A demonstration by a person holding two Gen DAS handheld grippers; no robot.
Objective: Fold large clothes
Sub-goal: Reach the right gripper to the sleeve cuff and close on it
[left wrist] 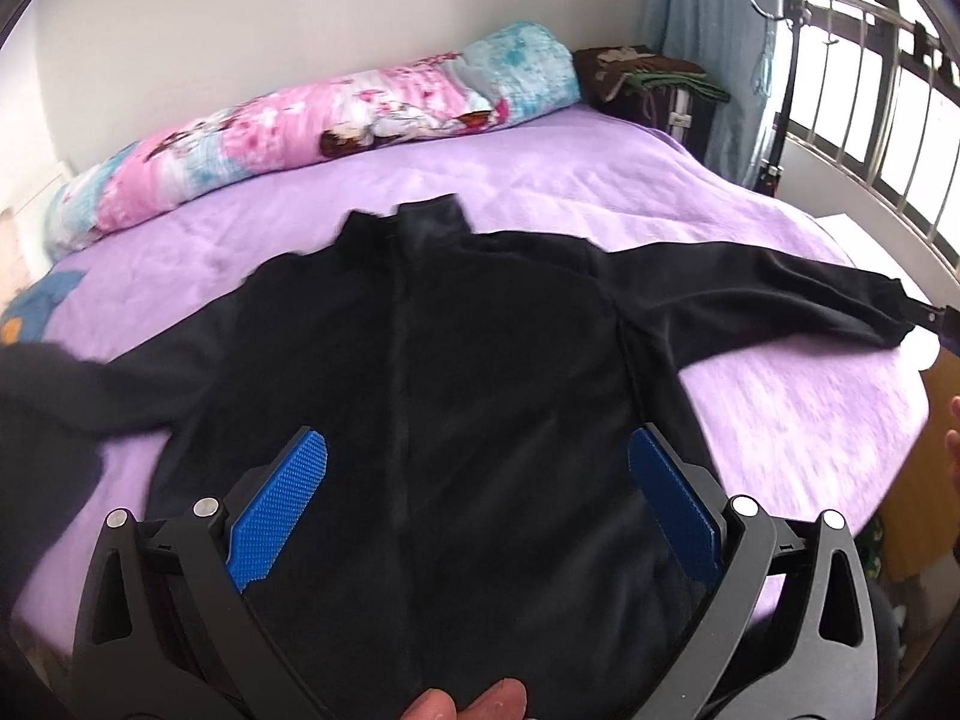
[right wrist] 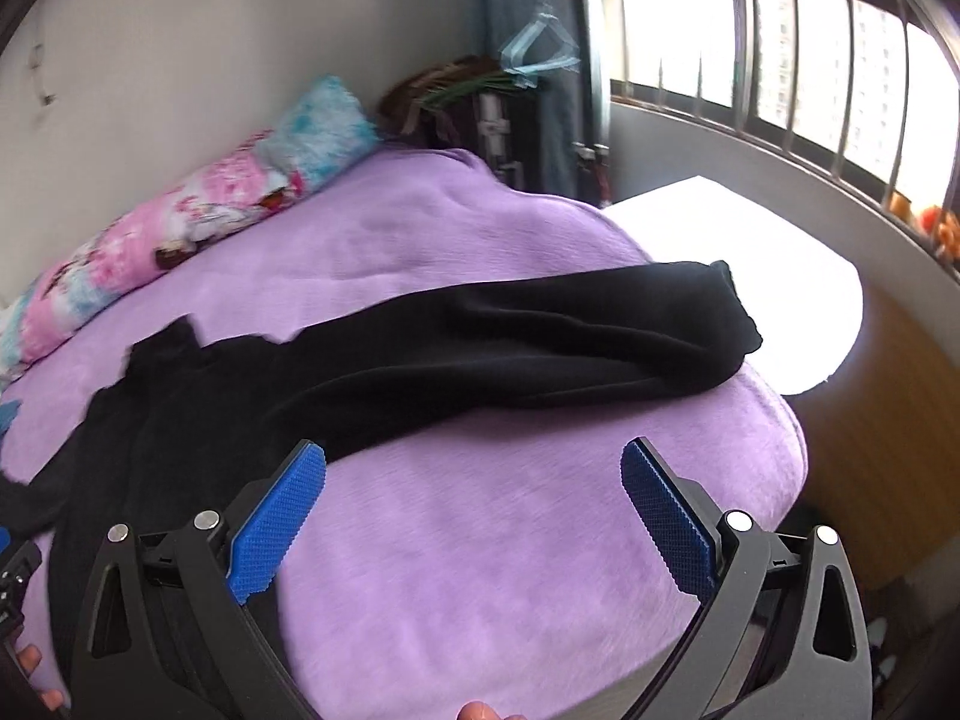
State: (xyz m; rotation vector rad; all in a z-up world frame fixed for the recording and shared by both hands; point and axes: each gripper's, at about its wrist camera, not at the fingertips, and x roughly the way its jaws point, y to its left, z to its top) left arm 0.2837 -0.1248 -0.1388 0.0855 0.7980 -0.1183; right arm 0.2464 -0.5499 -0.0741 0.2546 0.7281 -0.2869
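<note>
A black fleece jacket (left wrist: 456, 348) lies front-up on the purple bed cover (left wrist: 540, 180), collar toward the wall and both sleeves spread out. My left gripper (left wrist: 477, 450) hovers open over the jacket's lower body, blue pads wide apart and nothing between them. In the right wrist view the jacket's right sleeve (right wrist: 540, 336) stretches toward the bed's right edge. My right gripper (right wrist: 474, 462) is open above bare purple cover just in front of that sleeve. Fingertips of the person's hands show at the bottom of both views.
A long pink and blue printed pillow (left wrist: 312, 120) lies along the wall at the head of the bed. A dark suitcase with clothes on top (left wrist: 654, 84) stands in the far corner by the curtain. A white surface (right wrist: 750, 264) and barred window lie right of the bed.
</note>
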